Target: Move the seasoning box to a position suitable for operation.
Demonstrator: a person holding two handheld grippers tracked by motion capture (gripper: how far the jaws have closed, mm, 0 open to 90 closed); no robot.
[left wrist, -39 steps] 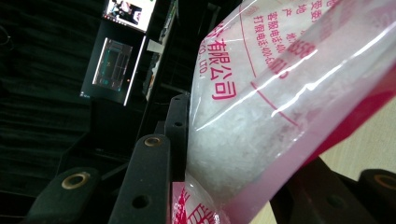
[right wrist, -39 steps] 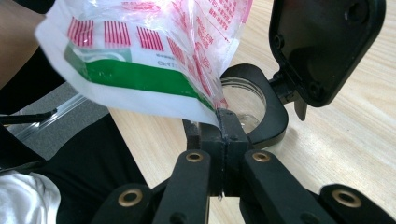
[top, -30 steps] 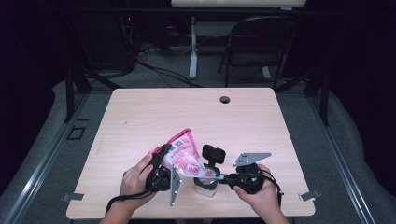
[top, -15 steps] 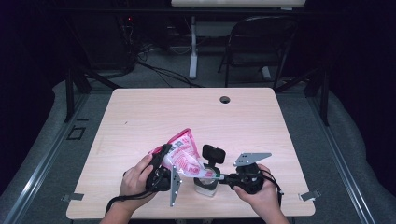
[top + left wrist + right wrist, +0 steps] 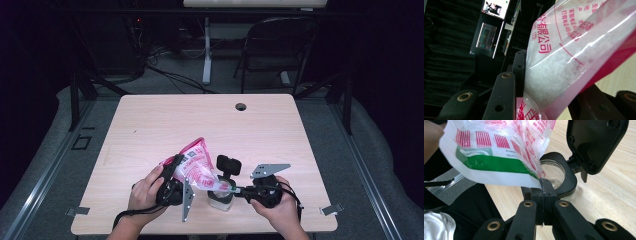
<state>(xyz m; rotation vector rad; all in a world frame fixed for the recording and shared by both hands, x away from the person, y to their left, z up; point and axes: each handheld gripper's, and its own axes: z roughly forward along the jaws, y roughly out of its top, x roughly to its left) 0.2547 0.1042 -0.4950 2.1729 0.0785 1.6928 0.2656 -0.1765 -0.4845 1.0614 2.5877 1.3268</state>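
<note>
Tilting the pink bag (image 5: 196, 167) of white granules over the open jar (image 5: 220, 199) on the counter (image 5: 150, 125), your left hand-held gripper (image 5: 544, 82) clamps its body while your right hand-held gripper (image 5: 543, 185) pinches its lower corner above the jar's mouth; pouring looks barely begun.

A dim lab or recording studio: black curtains all round, a folding chair (image 5: 277, 50) at 1 o'clock, cables (image 5: 170, 75) on grey floor at 11, a lit monitor (image 5: 495, 8) beyond the pale wooden surface (image 5: 150, 125).

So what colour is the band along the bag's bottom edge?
Green, on the bag; right gripper view shows it best.
</note>
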